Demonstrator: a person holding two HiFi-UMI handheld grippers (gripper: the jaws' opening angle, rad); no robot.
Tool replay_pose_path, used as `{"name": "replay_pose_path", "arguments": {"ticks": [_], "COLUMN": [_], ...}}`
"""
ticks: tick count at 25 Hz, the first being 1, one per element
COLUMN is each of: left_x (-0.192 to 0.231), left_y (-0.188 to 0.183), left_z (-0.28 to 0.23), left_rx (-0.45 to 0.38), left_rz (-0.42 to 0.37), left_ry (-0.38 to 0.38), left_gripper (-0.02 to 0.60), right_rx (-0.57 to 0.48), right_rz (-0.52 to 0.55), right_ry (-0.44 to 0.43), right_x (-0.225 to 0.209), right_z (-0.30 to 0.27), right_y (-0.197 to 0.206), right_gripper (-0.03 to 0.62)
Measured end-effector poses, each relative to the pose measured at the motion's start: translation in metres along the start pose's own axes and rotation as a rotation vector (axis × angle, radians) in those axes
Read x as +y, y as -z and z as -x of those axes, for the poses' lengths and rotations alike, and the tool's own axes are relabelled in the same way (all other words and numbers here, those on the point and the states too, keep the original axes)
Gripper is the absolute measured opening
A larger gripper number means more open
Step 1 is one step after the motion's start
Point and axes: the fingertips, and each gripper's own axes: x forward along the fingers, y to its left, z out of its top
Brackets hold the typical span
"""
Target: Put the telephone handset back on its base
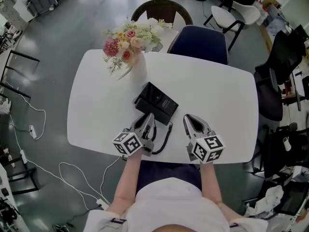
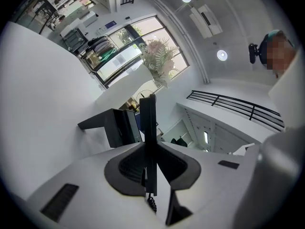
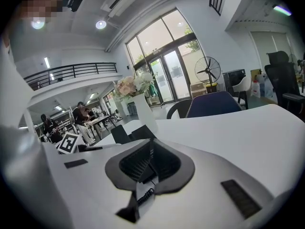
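The black telephone base [image 1: 157, 100] lies on the white table [image 1: 217, 95], just ahead of both grippers. My left gripper [image 1: 148, 118] is shut on the black handset [image 2: 147, 128], which stands edge-on between its jaws. In the left gripper view the base [image 2: 116, 126] sits ahead and to the left of the handset. A curly black cord [image 1: 167, 136] trails from the base toward the table's near edge. To the right of the base, my right gripper [image 1: 189, 119] hovers over bare table. Its jaws [image 3: 150, 159] are shut with nothing between them.
A white vase of pink and cream flowers [image 1: 129, 45] stands at the table's far left, behind the base. A blue chair [image 1: 200, 42] and a wicker chair [image 1: 161, 8] are at the far side. Office chairs [image 1: 273, 86] crowd the right.
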Motion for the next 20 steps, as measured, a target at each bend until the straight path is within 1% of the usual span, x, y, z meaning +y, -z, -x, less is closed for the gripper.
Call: {"name": "replay_pose_path", "arguments": {"ticks": [6,20], "left_x": [0.009,0.024], "left_y": [0.005,0.011], "left_z": [-0.004,-0.011], "left_rx": [0.023,0.067], "left_rz": [0.048,0.091], "left_ry": [-0.010,-0.034], "left_gripper": [0.078,0.078], "right_rx": [0.003,0.010], "right_rz": [-0.009,-0.022], "right_ry": [0.005,0.020], "right_x": [-0.006,-0.011], "right_z": [-0.001,0.002], "right_y": [0.001,0.006], "right_gripper": [0.041,0.040]}}
